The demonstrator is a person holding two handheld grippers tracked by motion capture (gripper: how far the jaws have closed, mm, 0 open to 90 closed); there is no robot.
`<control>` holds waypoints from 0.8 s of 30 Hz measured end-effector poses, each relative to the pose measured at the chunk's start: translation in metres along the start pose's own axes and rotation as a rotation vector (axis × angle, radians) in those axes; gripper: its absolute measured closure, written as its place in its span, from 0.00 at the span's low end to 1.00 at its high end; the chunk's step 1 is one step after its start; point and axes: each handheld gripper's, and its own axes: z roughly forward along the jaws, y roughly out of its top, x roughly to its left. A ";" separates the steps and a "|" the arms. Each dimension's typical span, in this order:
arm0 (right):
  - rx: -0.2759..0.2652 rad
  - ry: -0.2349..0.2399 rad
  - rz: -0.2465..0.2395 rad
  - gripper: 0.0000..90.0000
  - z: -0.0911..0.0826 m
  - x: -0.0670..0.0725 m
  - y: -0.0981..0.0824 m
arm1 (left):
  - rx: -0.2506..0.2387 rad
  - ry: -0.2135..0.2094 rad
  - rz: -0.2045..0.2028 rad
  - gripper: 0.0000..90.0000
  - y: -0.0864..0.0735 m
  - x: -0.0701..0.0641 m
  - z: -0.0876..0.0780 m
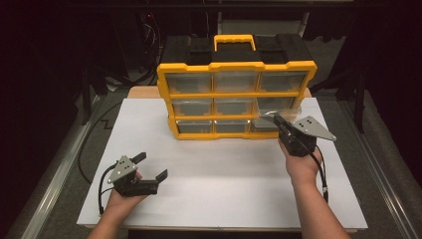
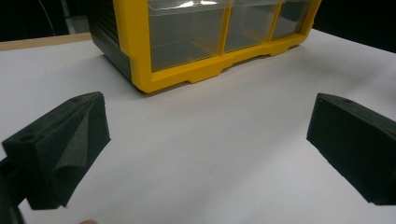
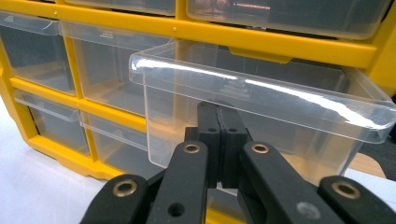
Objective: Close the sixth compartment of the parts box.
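Drawer withdrawal in progress at yellow organizer (image 1: 237, 99).

Right gripper (image 3: 218, 140) clenched on front wall of clear drawer (image 3: 261, 121), partly out of middle-row right bay. Left gripper (image 1: 149, 167) released, idle on white table (image 1: 224, 174). Next: straight, level pull toward table edge.

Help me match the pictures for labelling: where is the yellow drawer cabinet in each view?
High view: yellow drawer cabinet upper centre, at the white board's far end.
Left gripper view: top, its lower left corner nearest.
Right gripper view: across the frame, behind the clear drawer.
Shared landmark: the white board.
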 end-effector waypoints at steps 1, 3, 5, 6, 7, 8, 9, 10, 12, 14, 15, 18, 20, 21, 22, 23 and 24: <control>0.000 0.000 -0.002 1.00 0.001 0.000 0.000 | 0.001 0.001 -0.002 0.00 0.000 0.000 0.000; 0.002 -0.001 -0.004 1.00 0.003 -0.001 0.001 | 0.001 0.000 -0.002 0.00 0.000 0.000 0.000; 0.003 -0.003 -0.004 1.00 0.004 -0.001 0.002 | 0.001 -0.001 -0.002 0.00 0.000 0.000 0.000; 0.004 -0.003 -0.002 1.00 0.005 0.000 0.002 | 0.001 -0.002 -0.004 0.00 0.000 0.000 0.000; 0.004 -0.004 -0.004 1.00 0.006 -0.001 0.002 | 0.001 -0.002 -0.004 0.00 0.000 0.000 0.000; 0.005 -0.005 -0.007 1.00 0.006 -0.001 0.002 | 0.001 -0.003 -0.003 0.00 0.000 0.000 0.000; 0.005 -0.006 -0.008 1.00 0.007 -0.001 0.003 | 0.002 -0.003 -0.003 0.00 0.000 0.000 0.000; 0.006 -0.006 -0.011 1.00 0.007 -0.001 0.003 | 0.005 -0.005 -0.002 0.00 0.000 0.001 0.000; 0.005 -0.006 -0.014 1.00 0.008 -0.001 0.004 | 0.011 -0.008 -0.006 0.00 -0.001 0.001 0.001; 0.006 -0.003 -0.009 1.00 0.009 -0.001 0.004 | 0.010 -0.008 -0.006 0.00 -0.001 0.001 0.001; 0.007 -0.002 -0.008 1.00 0.009 -0.002 0.005 | 0.006 -0.008 -0.005 0.00 0.000 0.001 0.001; 0.013 -0.010 -0.009 1.00 0.012 -0.002 0.006 | 0.004 -0.008 -0.008 0.00 0.000 0.002 0.001; 0.013 -0.011 -0.011 1.00 0.013 -0.002 0.006 | 0.005 -0.008 -0.015 0.00 -0.001 0.003 0.001; 0.013 -0.012 -0.009 1.00 0.014 -0.002 0.006 | 0.005 -0.008 -0.015 0.00 -0.001 0.003 0.001; 0.011 -0.013 -0.007 1.00 0.015 -0.002 0.006 | 0.005 -0.009 -0.014 0.00 0.000 0.003 0.000; 0.013 -0.013 -0.003 1.00 0.016 -0.002 0.007 | 0.004 -0.010 -0.014 0.00 0.000 0.002 0.000; 0.014 -0.014 -0.003 1.00 0.016 -0.002 0.007 | 0.002 -0.011 -0.013 0.00 0.000 0.002 -0.001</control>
